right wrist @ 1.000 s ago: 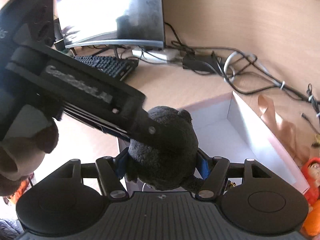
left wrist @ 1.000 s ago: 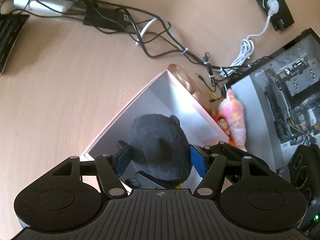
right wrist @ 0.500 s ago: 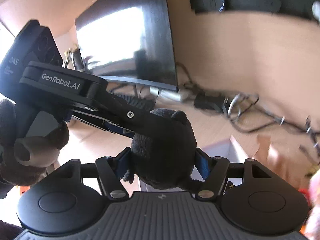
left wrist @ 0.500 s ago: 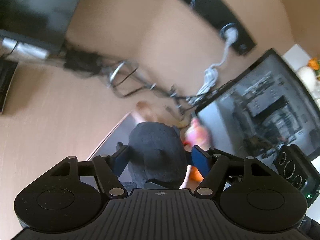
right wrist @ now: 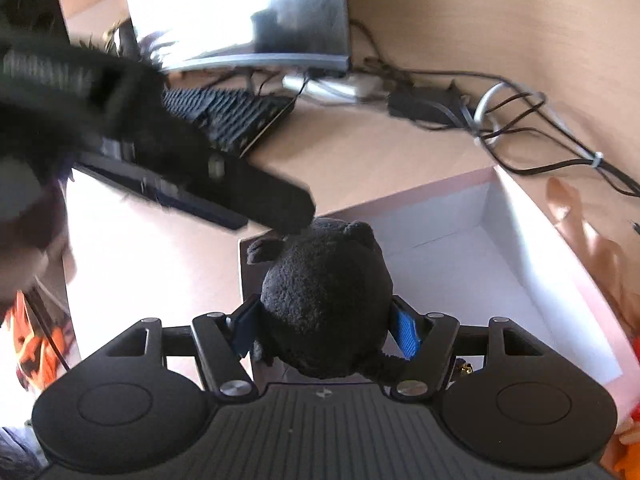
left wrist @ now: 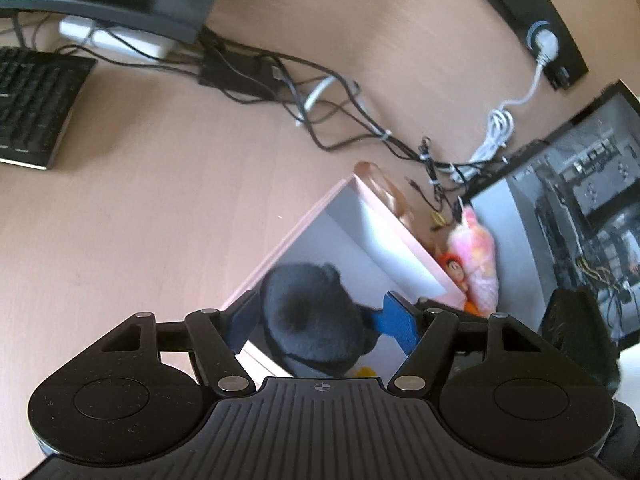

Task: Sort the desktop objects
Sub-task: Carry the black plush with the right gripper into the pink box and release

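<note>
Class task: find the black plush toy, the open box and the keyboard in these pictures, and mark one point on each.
black plush toy [right wrist: 324, 300], right wrist view, on the top of its round head.
open box [left wrist: 394, 240], left wrist view, on its pale inner wall.
keyboard [left wrist: 28, 100], left wrist view, on the keys.

My left gripper [left wrist: 320, 320] has spread its fingers, leaving a gap on the right of the black plush toy [left wrist: 316, 316]. Both views have tipped back down toward the box [right wrist: 460, 264], and my left gripper now blurs
</note>
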### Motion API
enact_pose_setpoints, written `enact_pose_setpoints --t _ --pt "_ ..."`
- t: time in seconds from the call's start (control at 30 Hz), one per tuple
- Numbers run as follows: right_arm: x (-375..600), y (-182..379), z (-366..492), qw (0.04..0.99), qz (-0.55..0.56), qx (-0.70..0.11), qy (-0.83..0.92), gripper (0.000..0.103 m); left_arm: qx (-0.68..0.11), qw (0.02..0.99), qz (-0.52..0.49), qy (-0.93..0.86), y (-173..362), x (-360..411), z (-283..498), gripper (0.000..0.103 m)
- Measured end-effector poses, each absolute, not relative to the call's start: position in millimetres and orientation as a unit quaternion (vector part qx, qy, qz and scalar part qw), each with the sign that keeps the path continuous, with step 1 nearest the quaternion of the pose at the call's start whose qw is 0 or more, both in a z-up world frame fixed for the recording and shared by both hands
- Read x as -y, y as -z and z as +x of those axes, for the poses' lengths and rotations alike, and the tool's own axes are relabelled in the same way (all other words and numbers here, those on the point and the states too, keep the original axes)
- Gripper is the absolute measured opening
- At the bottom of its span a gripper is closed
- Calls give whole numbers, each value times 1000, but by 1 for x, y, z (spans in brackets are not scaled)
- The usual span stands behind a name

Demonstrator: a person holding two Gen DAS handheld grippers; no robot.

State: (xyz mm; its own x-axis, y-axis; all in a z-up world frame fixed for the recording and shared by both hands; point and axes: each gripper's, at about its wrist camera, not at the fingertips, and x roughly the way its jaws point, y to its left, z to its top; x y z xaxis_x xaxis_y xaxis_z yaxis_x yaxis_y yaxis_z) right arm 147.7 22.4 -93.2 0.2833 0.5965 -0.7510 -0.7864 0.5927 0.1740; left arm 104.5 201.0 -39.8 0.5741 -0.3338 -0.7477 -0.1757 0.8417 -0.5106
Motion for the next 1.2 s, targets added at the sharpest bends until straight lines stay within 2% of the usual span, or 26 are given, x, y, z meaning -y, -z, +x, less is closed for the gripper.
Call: enact_pose_setpoints --t 0.33,0.43,0.73,0.77,0.8,0.83,1.13,1.2 --pt "-34 104 158 766 -157 -396 -482 70 -457 831 -315 26 44 -219 97 73" --pt "-30 95 161 769 -148 -386 -487 80 -442 832 -334 17 39 -230 94 73" --pt "-26 93 178 789 -96 -422 -435 81 -422 838 -346 -3 32 -246 90 75" --pt "-26 95 181 786 -91 -430 -435 80 -423 837 -347 -3 32 -246 89 75" --pt "-27 97 182 778 -89 -437 -442 69 -425 836 -348 -3 33 -245 88 75" --pt "-28 98 183 770 -88 -444 -450 62 -426 835 -348 -3 34 -245 86 75" --pt "-36 87 177 717 -140 -434 -527 61 -426 831 -358 -20 39 -259 70 76" --pt "-42 95 179 715 -142 -444 -522 63 -427 830 -358 -16 39 -257 69 76"
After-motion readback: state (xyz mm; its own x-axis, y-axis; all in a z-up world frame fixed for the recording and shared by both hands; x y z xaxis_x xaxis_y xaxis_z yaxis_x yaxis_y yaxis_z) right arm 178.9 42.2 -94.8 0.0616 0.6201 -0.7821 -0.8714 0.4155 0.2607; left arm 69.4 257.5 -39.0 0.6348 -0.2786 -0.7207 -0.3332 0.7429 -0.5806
